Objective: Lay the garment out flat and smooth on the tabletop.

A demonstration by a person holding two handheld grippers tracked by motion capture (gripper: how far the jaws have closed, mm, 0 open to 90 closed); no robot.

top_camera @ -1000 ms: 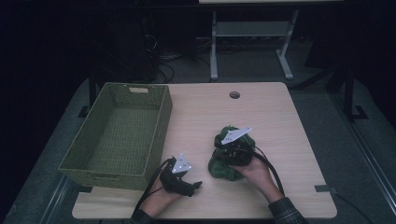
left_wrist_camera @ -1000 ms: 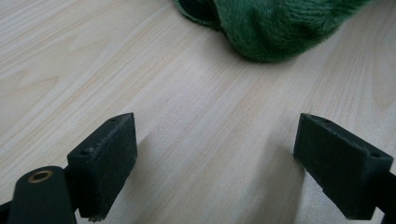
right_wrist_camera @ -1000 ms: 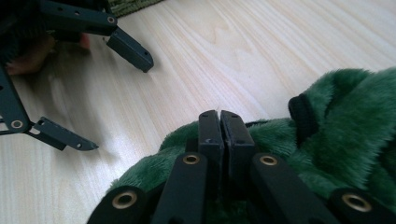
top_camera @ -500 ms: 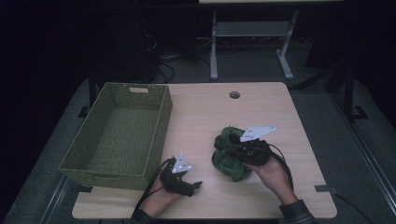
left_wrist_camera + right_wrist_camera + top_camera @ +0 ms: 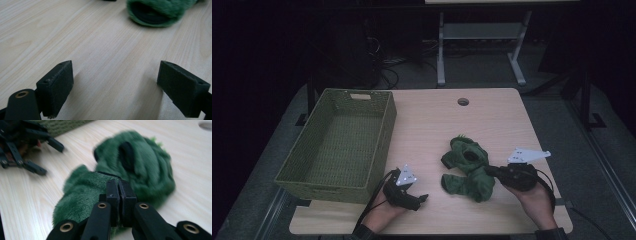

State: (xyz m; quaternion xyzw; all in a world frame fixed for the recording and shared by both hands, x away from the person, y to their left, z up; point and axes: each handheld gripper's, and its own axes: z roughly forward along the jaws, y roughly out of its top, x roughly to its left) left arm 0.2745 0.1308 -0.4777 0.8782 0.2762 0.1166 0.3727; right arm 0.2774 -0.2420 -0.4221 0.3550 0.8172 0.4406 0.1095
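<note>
The right gripper (image 5: 119,186) pinches the fuzzy green plush garment (image 5: 140,167) on the pale wooden table (image 5: 432,125), while the left gripper (image 5: 116,80) rests released beside the woven green basket (image 5: 337,145).

High view looks down on the table (image 5: 432,120); both tong cameras skim it, sharing the green plush (image 5: 468,167).

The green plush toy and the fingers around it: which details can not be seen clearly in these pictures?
- Green plush toy: motion blur in the right gripper view, so its shape stays unclear.
- Whether the shut right gripper pinches fur: its own fingers hide the contact.
- Toy in the left gripper view: cut off by the top edge.
- Basket floor: too dark in the high view.
</note>
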